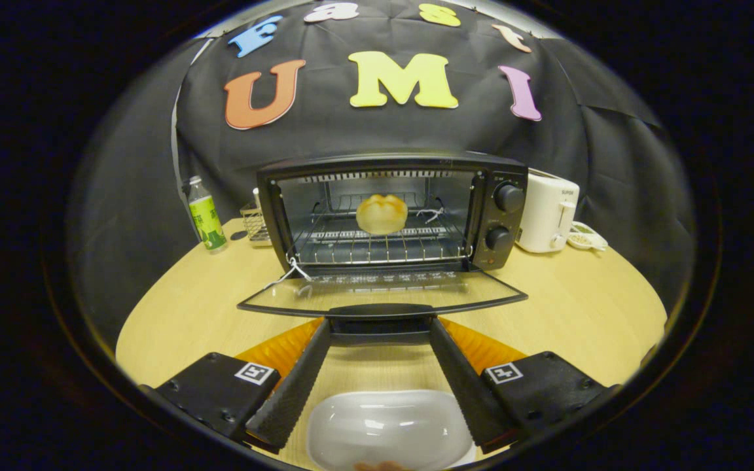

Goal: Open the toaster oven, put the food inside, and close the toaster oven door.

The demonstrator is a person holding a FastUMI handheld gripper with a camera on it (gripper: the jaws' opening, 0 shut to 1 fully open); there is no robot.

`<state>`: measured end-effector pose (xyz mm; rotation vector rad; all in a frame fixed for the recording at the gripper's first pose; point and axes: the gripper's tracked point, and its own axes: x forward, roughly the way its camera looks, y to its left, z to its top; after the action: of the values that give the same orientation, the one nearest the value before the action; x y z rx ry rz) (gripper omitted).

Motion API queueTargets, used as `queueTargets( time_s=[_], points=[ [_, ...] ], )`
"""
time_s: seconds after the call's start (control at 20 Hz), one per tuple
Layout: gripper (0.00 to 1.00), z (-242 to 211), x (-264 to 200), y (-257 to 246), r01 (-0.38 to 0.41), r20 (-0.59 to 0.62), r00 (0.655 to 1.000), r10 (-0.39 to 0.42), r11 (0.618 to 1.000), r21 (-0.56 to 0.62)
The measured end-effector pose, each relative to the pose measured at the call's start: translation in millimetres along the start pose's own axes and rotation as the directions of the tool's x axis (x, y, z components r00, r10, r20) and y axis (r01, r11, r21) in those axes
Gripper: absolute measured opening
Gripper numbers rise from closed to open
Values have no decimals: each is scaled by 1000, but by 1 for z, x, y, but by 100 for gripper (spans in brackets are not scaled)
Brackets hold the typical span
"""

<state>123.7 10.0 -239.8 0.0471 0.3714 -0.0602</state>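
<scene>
Black cloth wall (377,131), creased and draped behind a pale wooden tabletop (580,307). At the table's back edge, a green-labelled bottle (206,216), a small wire rack (256,222) and a white toaster (547,212). Dim, even lighting.

Gripper-mounted fisheye, low over the table (580,307), facing the toaster oven (390,209) closely

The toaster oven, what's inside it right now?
Inside the toaster oven, a round bread roll sits on the wire rack. The door lies open, ahead of the open claw. The roll hides what's behind it.
</scene>
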Motion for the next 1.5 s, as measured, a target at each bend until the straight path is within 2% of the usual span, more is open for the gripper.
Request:
queueTargets(
  time_s=[0.45, 0.75, 1.05, 1.25, 1.5],
  points=[
    [100, 55, 0, 3, 11, 132, 991, -9, 1000, -9],
    [100, 83, 6, 4, -27, 221, 975, 21, 999, 20],
    [100, 86, 9, -5, -4, 217, 976, 1, 1000, 11],
    [100, 85, 16, -2, -17, 193, 981, 16, 1000, 5],
    [100, 92, -9, -9, -22, 238, 971, 10, 999, 46]
  ],
)
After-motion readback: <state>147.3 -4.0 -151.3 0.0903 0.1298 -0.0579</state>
